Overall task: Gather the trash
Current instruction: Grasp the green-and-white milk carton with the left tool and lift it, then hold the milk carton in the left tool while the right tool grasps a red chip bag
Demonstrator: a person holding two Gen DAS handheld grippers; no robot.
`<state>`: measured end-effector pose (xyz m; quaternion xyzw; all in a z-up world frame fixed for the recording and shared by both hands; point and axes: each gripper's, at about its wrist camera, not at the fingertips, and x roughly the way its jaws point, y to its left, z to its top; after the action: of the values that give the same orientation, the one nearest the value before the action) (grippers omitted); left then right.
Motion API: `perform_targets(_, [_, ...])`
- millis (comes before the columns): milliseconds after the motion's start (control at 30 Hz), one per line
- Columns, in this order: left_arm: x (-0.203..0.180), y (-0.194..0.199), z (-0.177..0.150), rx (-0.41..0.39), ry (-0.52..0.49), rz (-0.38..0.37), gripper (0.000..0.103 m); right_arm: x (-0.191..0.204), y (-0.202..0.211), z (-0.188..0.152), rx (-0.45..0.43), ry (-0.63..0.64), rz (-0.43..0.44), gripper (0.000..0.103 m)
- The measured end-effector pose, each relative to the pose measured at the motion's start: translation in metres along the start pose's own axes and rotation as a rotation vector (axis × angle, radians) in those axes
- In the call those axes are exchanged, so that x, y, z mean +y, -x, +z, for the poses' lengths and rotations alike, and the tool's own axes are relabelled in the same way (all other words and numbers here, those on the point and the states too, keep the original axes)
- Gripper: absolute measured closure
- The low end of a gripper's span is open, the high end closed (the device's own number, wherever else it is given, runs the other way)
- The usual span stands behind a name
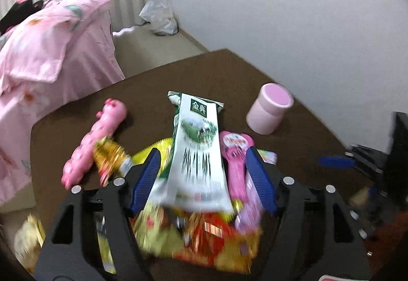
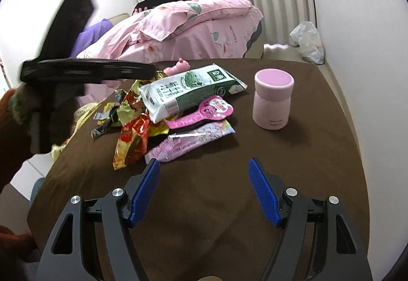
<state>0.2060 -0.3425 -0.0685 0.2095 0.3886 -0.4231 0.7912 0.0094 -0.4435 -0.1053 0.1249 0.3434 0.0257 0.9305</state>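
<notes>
A pile of wrappers lies on the brown table (image 2: 229,204). On top is a green and white milk pouch (image 1: 197,153) (image 2: 188,92). Around it lie a pink bear-shaped wrapper (image 1: 236,148) (image 2: 204,112), a lilac wrapper (image 2: 188,143) and red and yellow snack wrappers (image 1: 209,237) (image 2: 132,143). My left gripper (image 1: 202,157) hovers over the pile, jaws wide open on either side of the milk pouch. My right gripper (image 2: 204,166) is open and empty above bare table, just short of the lilac wrapper. The left gripper shows as a black blurred shape (image 2: 86,69) in the right wrist view.
A pink cylindrical container (image 1: 270,108) (image 2: 272,99) stands on the table right of the pile. A pink pig toy (image 1: 94,140) lies left of it. A bed with pink bedding (image 2: 183,25) is beyond the table. A white plastic bag (image 1: 159,15) (image 2: 308,41) sits by the wall.
</notes>
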Motion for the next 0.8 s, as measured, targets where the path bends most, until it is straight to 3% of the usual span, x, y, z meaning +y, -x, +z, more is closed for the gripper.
perform_targets(200, [-0.014,-0.072,0.03,0.168,-0.104,0.137,0.038,-0.023,0.007,-0.008,-0.003,-0.083,-0.003,0.035])
perform_targets(233, [-0.014,-0.082,0.032,0.213,-0.115,0.167,0.04,-0.024,0.007,-0.009,-0.002,-0.087,-0.003,0.035])
perform_targets(267, [-0.013,-0.088,0.031,0.236,-0.114,0.188,0.052,-0.026,0.007,-0.01,0.003,-0.091,-0.004,0.035])
perform_targets(300, [-0.012,-0.09,0.031,0.244,-0.107,0.205,0.052,-0.027,0.006,-0.012,0.006,-0.092,-0.005,0.035])
perform_targets(433, [-0.007,-0.055,0.026,0.152,-0.058,0.171,0.052,-0.029,0.004,-0.013,0.006,-0.097,0.004,0.035])
perform_targets(600, [0.005,0.039,0.005,-0.061,0.093,0.127,0.052,-0.017,0.001,-0.01,0.002,-0.075,0.02,0.035])
perform_targets(700, [0.012,0.087,-0.028,-0.133,0.166,0.125,0.052,-0.005,-0.002,-0.007,0.005,-0.058,0.038,0.035])
perform_targets(800, [0.015,0.116,-0.073,-0.14,0.253,0.144,0.052,0.01,-0.003,-0.004,0.007,-0.033,0.058,0.035])
